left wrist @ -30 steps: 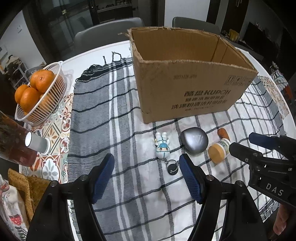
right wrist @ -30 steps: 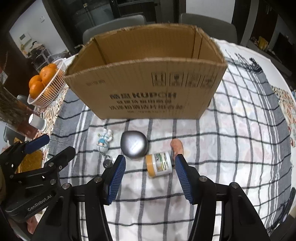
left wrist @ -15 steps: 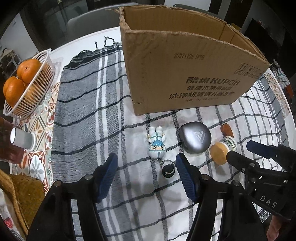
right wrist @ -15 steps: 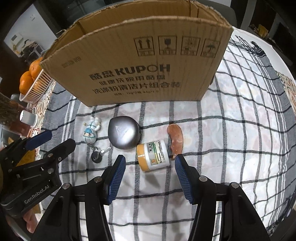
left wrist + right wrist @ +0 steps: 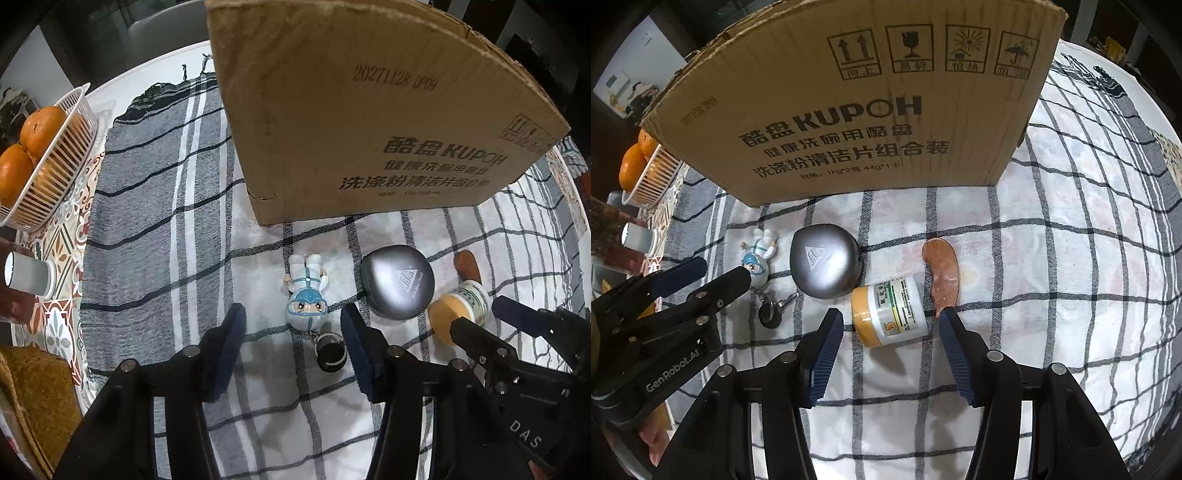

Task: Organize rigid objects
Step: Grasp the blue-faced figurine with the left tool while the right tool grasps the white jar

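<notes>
So closest in you've got two grippers, both pointing steeply down at the cloth [image 5: 1052, 295] on the desk [image 5: 147, 79]. The left gripper [image 5: 291, 328] has its jaws closing around one little astronaut keychain [image 5: 306, 299] that lies flat with its head toward the camera, but the pads aren't touching it yet, still a gap on both sides, and its black ring end [image 5: 331, 352] sits right by the right-hand pad. The right gripper [image 5: 891, 341] is closing too, jaws spread either side of one small jar [image 5: 890, 312] lying on its side, orange lid pointing left, again no contact that I can see. Just beside the jar there's one grey rounded case [image 5: 824, 266], touching or nearly touching the lid, and one reddish curved stone-looking piece [image 5: 942, 271] on the jar's other side. So four loose things in a row, all sitting on the cloth right in front of one big open cardboard box [image 5: 849, 110], none of them in it. Further off to the left: one white cup [image 5: 27, 273], and one white wire basket [image 5: 55, 162] with at least three oranges [image 5: 40, 123] in it. A bit of a hand [image 5: 652, 441] shows under the left gripper in the right wrist view.
</notes>
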### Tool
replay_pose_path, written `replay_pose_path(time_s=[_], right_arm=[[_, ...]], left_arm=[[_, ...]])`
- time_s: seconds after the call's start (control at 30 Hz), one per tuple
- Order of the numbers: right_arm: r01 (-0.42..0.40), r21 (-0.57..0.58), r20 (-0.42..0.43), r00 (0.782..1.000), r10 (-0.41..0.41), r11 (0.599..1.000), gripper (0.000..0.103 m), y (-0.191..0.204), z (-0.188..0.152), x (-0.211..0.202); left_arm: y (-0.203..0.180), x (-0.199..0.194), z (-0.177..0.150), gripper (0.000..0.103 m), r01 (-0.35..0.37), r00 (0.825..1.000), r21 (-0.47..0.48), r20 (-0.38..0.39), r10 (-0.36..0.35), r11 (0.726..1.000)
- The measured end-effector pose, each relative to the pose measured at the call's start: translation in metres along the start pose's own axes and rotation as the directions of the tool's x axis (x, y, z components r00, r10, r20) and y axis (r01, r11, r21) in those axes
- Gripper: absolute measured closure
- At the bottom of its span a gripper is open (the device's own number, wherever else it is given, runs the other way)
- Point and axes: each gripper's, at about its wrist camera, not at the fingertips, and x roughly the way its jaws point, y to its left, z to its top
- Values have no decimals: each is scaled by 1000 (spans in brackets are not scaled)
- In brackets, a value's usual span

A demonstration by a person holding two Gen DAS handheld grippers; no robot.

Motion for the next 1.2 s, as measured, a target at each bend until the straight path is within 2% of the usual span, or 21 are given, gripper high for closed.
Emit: replay_pose_path(time_s=[0.43,0.57,0.63,0.83,1.2], right_arm=[[16,-9,-17,1000,-16,1000,56,7,2,16],[12,-3,-13,1000,-12,1000,57,10,5,21],[12,0,-10,1000,-12,1000,58,10,6,22],[-5,13,-1,1000,5,1000,58,6,7,21],[-38,34,34,999,37,999,59,-14,-1,3]], left_arm=[[-11,31,6,62,-25,999,2,-46,25,1000],[-9,39,11,75,-13,998,-15,-58,12,1000],[-7,40,12,76,-12,999,-15,-52,12,1000],[-5,37,9,76,11,999,-20,-48,-12,1000],[-3,1,-10,76,6,1000,-22,22,-6,1000]])
